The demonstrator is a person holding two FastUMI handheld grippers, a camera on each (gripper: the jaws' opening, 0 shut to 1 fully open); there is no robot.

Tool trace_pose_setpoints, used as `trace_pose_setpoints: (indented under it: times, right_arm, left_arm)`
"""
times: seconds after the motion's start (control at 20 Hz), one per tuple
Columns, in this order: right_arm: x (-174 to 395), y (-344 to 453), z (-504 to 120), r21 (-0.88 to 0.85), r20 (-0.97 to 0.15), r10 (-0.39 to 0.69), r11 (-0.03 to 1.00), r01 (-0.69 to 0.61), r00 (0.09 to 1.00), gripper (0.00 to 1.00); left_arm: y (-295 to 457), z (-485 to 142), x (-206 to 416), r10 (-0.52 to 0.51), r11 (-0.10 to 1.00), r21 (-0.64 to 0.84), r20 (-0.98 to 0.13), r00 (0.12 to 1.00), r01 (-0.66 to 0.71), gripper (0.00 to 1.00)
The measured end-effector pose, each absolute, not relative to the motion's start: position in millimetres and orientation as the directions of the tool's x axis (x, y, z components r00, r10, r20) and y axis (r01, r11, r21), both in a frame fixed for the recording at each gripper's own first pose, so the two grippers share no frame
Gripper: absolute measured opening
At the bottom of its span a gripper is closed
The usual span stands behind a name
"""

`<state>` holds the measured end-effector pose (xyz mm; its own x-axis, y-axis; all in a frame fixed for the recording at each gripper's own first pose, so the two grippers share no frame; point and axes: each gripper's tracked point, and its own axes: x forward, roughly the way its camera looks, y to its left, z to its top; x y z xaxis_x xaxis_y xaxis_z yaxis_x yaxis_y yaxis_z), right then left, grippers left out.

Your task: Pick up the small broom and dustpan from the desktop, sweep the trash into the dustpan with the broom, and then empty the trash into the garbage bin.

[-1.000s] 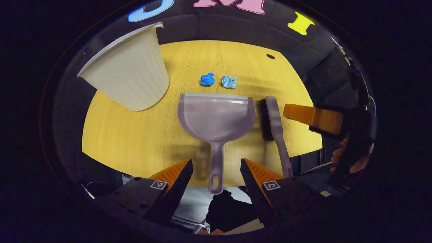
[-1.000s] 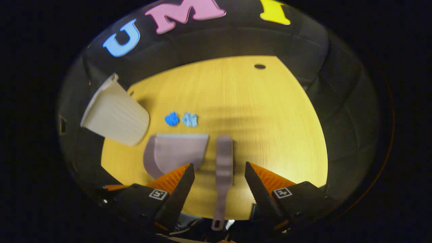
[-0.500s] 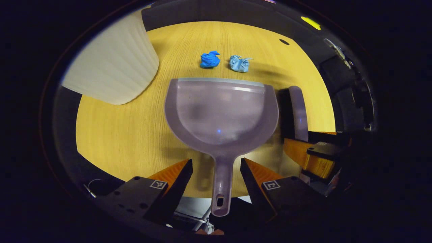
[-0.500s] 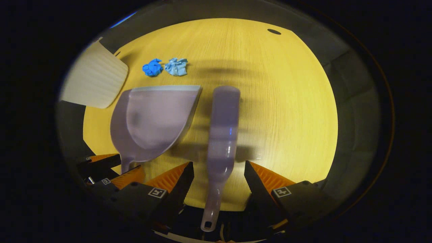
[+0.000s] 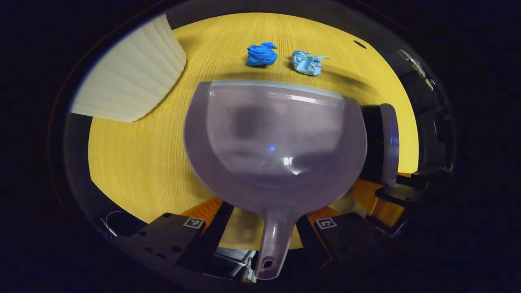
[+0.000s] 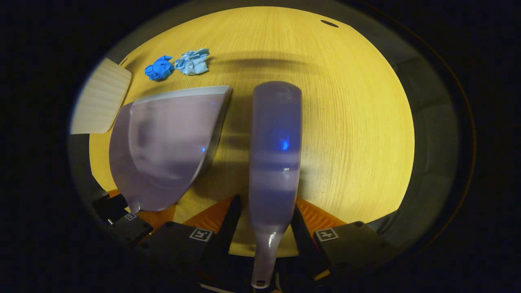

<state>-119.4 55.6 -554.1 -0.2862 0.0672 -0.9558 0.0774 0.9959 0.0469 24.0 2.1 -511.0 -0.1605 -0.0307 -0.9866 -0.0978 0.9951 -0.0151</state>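
dustpan (image 5: 272, 138) holds nothing | left claw (image 5: 262, 228) apart astride its handle | right claw (image 6: 264, 221) apart astride broom (image 6: 274, 154)

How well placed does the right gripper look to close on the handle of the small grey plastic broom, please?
Probably well: the right gripper has its tongs either side of the small grey plastic broom, near its handle, with nothing between them.

Dustpan and broom side by side on the desktop, trash beyond, bin at far left.

On the desktop (image 6: 346, 122), the dustpan (image 5: 272, 138) lies just left of the broom (image 6: 274, 154), both handles pointing near. Two crumpled paper balls (image 5: 261, 55) (image 5: 307, 63) sit side by side just beyond the dustpan's far lip. The garbage bin (image 5: 130, 77) stands at the far left, well apart from the broom.
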Motion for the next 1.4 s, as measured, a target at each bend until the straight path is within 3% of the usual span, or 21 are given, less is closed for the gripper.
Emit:
trace_pose_setpoints:
  times: [0.05,0.1,0.15,0.3,0.55,0.75,1.0,1.2,1.3,1.4]
  right_arm:
    - [-120.3,56.3,-554.8,0.048,-0.953,0.073,0.995,0.092,-0.295,0.6]
    - [-121.0,54.5,-555.9,0.049,-0.952,0.073,0.995,0.088,-0.298,0.47]
    - [-121.3,55.1,-554.7,0.056,-0.947,0.08,0.995,0.087,-0.311,0.44]
    - [-120.8,57.7,-552.6,0.104,-0.938,0.134,0.989,0.108,-0.319,0.35]
    - [-93.1,54.5,-526.3,0.199,-0.944,0.223,0.972,0.122,-0.241,0.31]
    - [-35.4,41.0,-496.9,0.232,-0.968,0.225,0.971,-0.052,-0.114,0.31]
    - [52.9,27.1,-494.6,0.193,-0.976,0.216,0.928,-0.32,0.037,0.3]
    - [115.4,32.6,-513.2,0.092,-0.985,0.148,0.888,-0.45,0.09,0.3]
    - [119.3,52.2,-535.3,0.083,-0.992,0.118,0.883,-0.462,0.047,0.3]
    - [124.4,57.4,-561.9,0.021,-0.998,0.052,0.81,-0.586,0.037,0.3]
  left_arm:
    - [1.8,-509.1,29.5,-0.021,0.998,-0.012,-0.989,-0.143,-0.063,0.75]
    - [-0.2,-509.6,29.8,-0.014,0.999,-0.009,-0.99,-0.138,-0.04,0.45]
    - [-1.4,-510.0,29.4,-0.012,1.0,-0.01,-0.989,-0.145,-0.017,0.35]
    - [-2.4,-509.9,26.9,-0.03,0.999,-0.026,-0.985,-0.17,-0.03,0.28]
    - [4.9,-505.3,16.2,-0.084,0.996,-0.09,-0.979,-0.184,0.027,0.27]
    - [13.4,-489.5,6.8,-0.132,0.99,-0.139,-0.977,-0.17,0.027,0.27]
    - [43.3,-483.0,-2.0,-0.081,0.995,-0.089,-0.986,-0.144,0.048,0.27]
    - [57.2,-489.2,-5.1,-0.08,0.996,-0.085,-0.986,-0.149,0.027,0.27]
    - [69.0,-493.4,-4.2,-0.034,0.997,-0.045,-0.988,-0.15,0.069,0.27]
    - [74.5,-495.0,-5.2,-0.018,0.991,-0.038,-0.988,-0.154,0.129,0.29]
